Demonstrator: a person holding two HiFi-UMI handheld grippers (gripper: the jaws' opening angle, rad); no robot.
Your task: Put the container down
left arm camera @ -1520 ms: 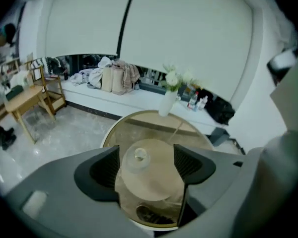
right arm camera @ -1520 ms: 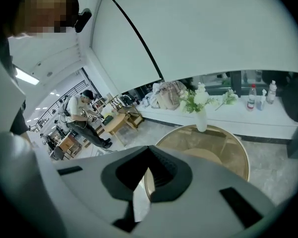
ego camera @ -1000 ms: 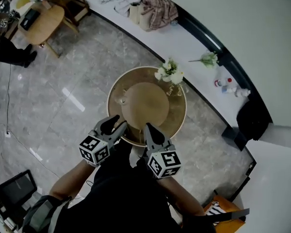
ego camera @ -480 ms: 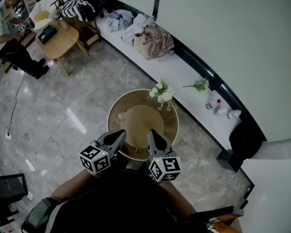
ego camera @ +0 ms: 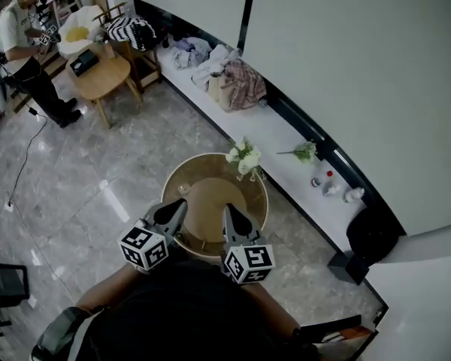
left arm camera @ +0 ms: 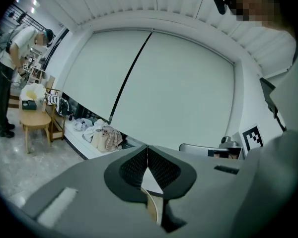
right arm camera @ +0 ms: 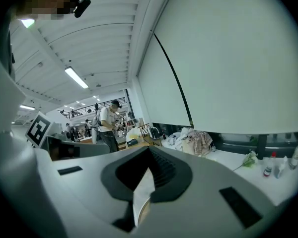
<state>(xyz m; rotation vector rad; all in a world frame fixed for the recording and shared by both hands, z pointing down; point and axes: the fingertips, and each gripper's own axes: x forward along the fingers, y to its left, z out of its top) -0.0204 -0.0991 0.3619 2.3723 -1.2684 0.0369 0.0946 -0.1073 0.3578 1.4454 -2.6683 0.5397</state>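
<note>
In the head view a round tan container (ego camera: 210, 201) hangs over a round glass-topped table (ego camera: 257, 185). My left gripper (ego camera: 178, 208) is at the container's near left rim and my right gripper (ego camera: 228, 215) at its near right rim. In the left gripper view the left gripper (left arm camera: 147, 158) has its pads together on a thin tan strip of the rim (left arm camera: 152, 208). The right gripper view shows the same: my right gripper (right arm camera: 149, 168) pinches a pale sliver of the rim (right arm camera: 141, 202). The rest of the container is hidden in both gripper views.
White flowers (ego camera: 243, 156) stand at the table's far edge and a small glass (ego camera: 182, 189) at its left. A white bench (ego camera: 286, 138) along the wall carries clothes (ego camera: 237, 81) and bottles (ego camera: 327, 183). A wooden table (ego camera: 98, 70) and a person (ego camera: 19, 36) are at far left.
Both grippers have risen with the container in them. The head view has pulled up and back, so the table looks smaller and more of the room shows.
</note>
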